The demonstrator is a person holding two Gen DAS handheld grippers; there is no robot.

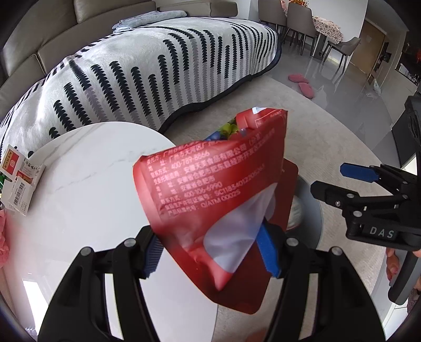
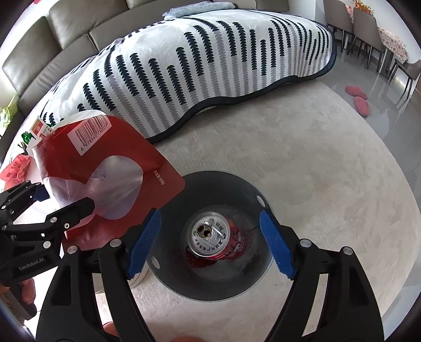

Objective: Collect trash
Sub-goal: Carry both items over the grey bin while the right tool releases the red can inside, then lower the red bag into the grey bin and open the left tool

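Note:
My left gripper (image 1: 210, 252) is shut on a red snack bag (image 1: 210, 189) with white print and holds it up beyond the edge of the round white table (image 1: 86, 189). In the right wrist view the same bag (image 2: 126, 147) hangs at the left, just beside the rim of a dark round bin (image 2: 210, 286) on the rug. A red drink can (image 2: 213, 236) lies inside the bin. My right gripper (image 2: 210, 244) is open and empty, right above the bin; it also shows in the left wrist view (image 1: 331, 179).
Small cartons (image 1: 18, 181) sit on the table's left edge. A sofa with a striped blanket (image 1: 158, 65) lies behind. A pale rug (image 2: 302, 157) covers the floor. Pink slippers (image 2: 357, 100) and dining chairs (image 1: 302, 23) are at the far right.

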